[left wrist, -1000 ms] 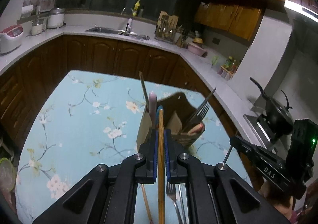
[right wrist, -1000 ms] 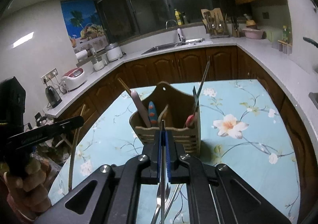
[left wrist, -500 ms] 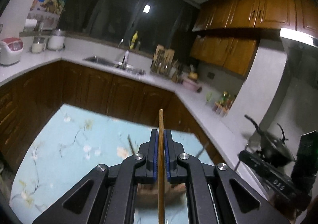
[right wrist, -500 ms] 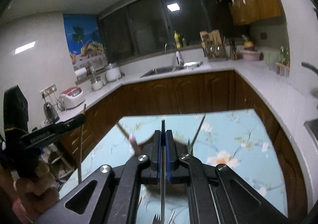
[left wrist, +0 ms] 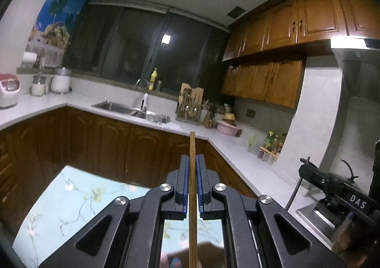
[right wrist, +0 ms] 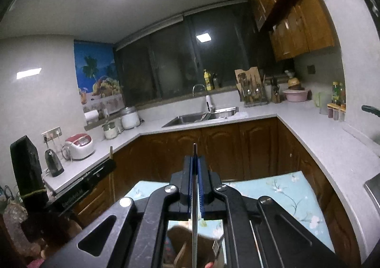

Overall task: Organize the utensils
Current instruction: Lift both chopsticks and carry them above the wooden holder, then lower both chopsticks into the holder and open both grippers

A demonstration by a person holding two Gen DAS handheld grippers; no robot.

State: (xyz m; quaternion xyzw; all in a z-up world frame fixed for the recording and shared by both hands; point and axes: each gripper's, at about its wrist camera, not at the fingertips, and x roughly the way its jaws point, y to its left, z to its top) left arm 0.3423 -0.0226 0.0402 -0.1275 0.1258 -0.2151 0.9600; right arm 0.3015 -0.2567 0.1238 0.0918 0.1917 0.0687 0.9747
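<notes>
Wooden chopstick (left wrist: 192, 172) is sitting pinched in the left gripper (left wrist: 192, 187), jaws nearly shut, running up the lower centre of the frame, while the right gripper (right wrist: 195, 187) is clamping a thin metal utensil (right wrist: 194, 196) the same way. Both are looking light and stiff; I'm guessing the metal one is slipperier, so mid-shaft grips are making sense, above the wooden holder (right wrist: 180, 241) at the bottom edge.
</notes>
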